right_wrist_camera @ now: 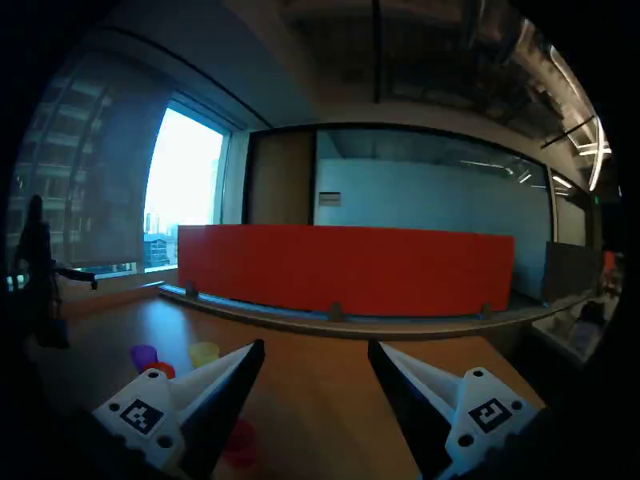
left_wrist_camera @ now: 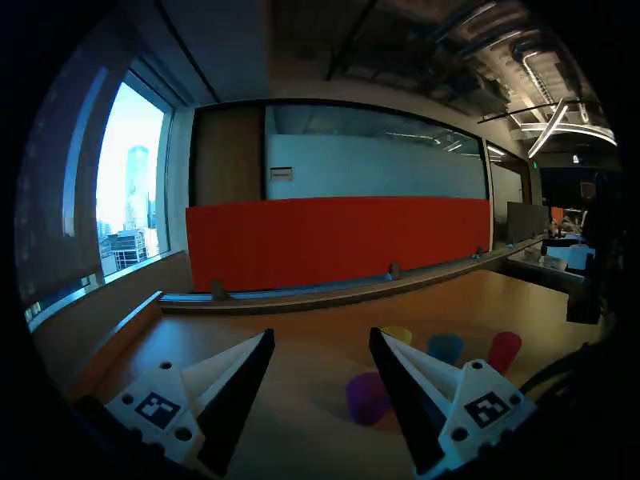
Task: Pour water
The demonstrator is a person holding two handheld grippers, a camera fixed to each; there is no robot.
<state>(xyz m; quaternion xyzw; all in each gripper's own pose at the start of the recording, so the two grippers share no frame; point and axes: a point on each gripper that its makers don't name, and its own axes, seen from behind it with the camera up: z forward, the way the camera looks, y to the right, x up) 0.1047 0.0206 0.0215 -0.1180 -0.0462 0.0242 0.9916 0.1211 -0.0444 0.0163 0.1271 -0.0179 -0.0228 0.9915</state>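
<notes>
1. Locate the purple cup [left_wrist_camera: 366,398], yellow cup [left_wrist_camera: 398,334], blue cup [left_wrist_camera: 445,347] and red cup [left_wrist_camera: 504,350] upright on the worktop [left_wrist_camera: 336,308], well short of its far edge.
2. Your left hand-held gripper [left_wrist_camera: 321,334] is wide open and holds nothing.
3. Your right hand-held gripper [right_wrist_camera: 316,344] is also wide open and empty.

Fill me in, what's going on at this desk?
A person holds two grippers over a wooden desk. The left gripper and the right gripper are both open and hold nothing. Ahead of the left gripper, four small cups stand on the desk: a purple cup nearest, then a yellow cup, a blue cup and a red cup. Neither gripper touches a cup, so the pouring has not started.
</notes>
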